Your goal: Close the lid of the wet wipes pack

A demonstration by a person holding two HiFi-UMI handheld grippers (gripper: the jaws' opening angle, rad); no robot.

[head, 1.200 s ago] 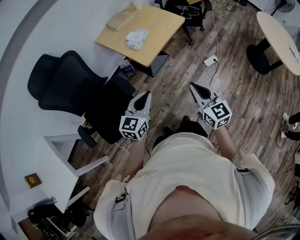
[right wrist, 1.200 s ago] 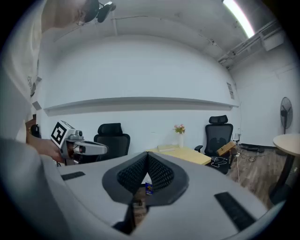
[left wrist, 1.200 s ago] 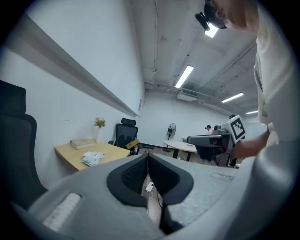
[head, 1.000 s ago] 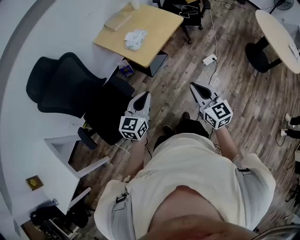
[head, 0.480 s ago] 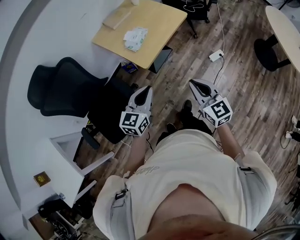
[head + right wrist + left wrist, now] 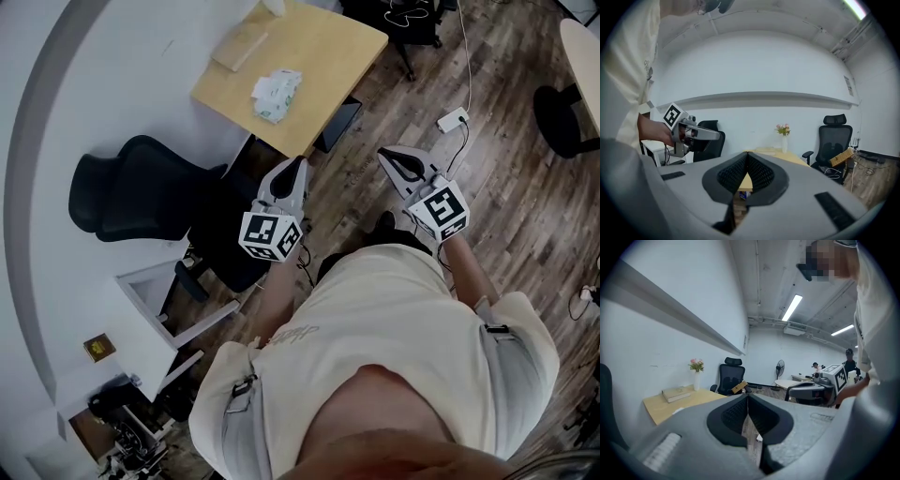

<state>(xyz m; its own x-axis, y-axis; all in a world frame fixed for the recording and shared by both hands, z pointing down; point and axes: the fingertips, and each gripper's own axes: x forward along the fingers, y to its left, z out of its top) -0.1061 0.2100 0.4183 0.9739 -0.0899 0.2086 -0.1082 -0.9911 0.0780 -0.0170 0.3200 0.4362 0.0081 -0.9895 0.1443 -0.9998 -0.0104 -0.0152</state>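
Note:
The wet wipes pack (image 6: 277, 95), white with green print, lies on the light wooden table (image 6: 328, 56) at the top of the head view; I cannot tell how its lid stands from this distance. Both grippers are held in front of the person's body, well short of the table. My left gripper (image 6: 300, 161) points toward the table's near corner, its jaws shut with nothing between them (image 6: 747, 396). My right gripper (image 6: 382, 152) is also shut and empty (image 6: 746, 154), to the right of the left gripper (image 6: 710, 134).
A book (image 6: 242, 42) and a white vase with flowers (image 6: 783, 136) stand on the table's far side. A black office chair (image 6: 141, 202) sits left of the grippers, beside a white desk (image 6: 150, 291). A power strip (image 6: 453, 120) and cables lie on the wood floor.
The person has walked toward the wooden table, so it and the wipes pack sit closer in the head view. Both grippers stayed shut and kept their pose ahead of the body.

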